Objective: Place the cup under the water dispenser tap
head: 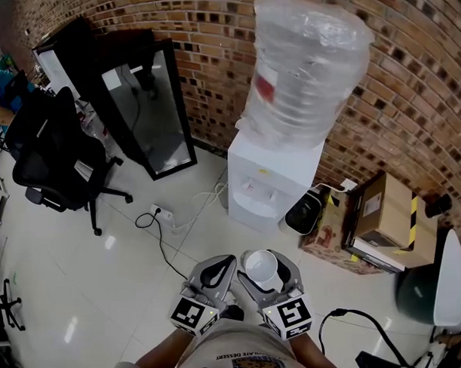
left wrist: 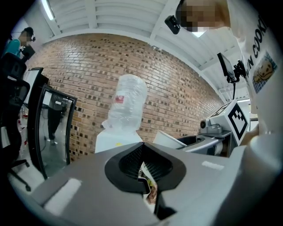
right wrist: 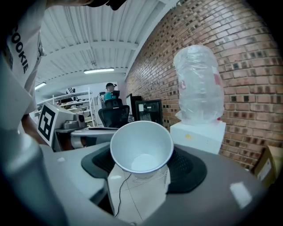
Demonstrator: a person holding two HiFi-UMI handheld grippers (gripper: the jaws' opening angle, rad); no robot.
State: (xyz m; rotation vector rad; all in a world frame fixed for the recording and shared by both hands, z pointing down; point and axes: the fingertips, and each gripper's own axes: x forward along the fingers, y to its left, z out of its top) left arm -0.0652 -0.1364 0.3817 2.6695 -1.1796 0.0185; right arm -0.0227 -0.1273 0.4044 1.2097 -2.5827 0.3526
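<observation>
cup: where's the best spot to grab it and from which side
Take the cup across its side wall, below the rim, coming in from the side, as the right gripper holds it now. The round, tapered wall sits between the two jaws, and that grip leaves its open mouth free.

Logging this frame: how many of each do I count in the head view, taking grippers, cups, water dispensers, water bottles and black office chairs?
Grippers: 2, the left gripper and the right gripper
White cup: 1, between the right gripper's fingers
Water dispenser: 1
Water bottle: 1, on top of the dispenser
Black office chair: 1
Total: 6
</observation>
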